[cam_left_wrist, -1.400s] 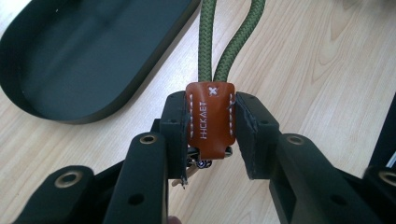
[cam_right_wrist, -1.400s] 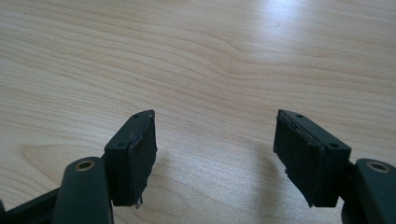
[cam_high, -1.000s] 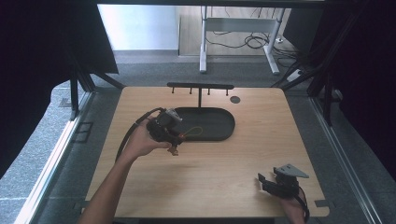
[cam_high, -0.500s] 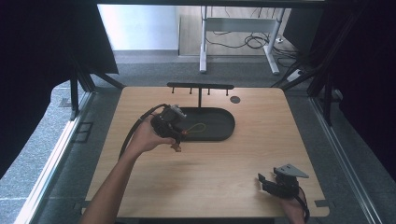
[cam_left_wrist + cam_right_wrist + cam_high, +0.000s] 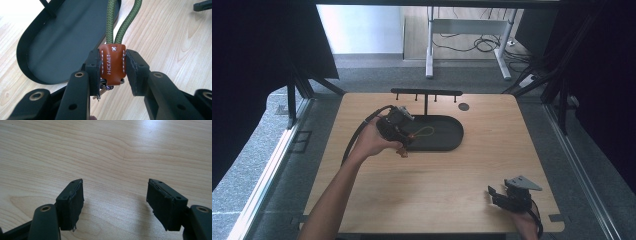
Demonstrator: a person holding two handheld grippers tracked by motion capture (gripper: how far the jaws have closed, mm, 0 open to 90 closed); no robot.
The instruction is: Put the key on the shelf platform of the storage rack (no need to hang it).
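Note:
A brown leather key fob point(image 5: 112, 63) with white stitching hangs on a loop of green cord point(image 5: 117, 25). My left gripper point(image 5: 112, 67) is shut on the fob, one pad against each side. In the high view, the left gripper point(image 5: 401, 141) sits at the left end of a black oval tray point(image 5: 447, 142), and the cord point(image 5: 424, 132) lies over the tray's floor. My right gripper point(image 5: 498, 194) rests near the table's front right corner. Its pads point(image 5: 72, 202) stand wide apart over bare wood, so the right gripper point(image 5: 116, 205) is open with nothing between them.
A black bar with several pegs point(image 5: 427, 92) stands on a post behind the tray. A small dark disc point(image 5: 463, 106) is set in the tabletop to its right. The wooden table point(image 5: 437, 185) ends at metal frame rails on both sides.
My left gripper has shifted slightly away from me toward the tray's left end, carrying the fob. The right gripper has stayed put.

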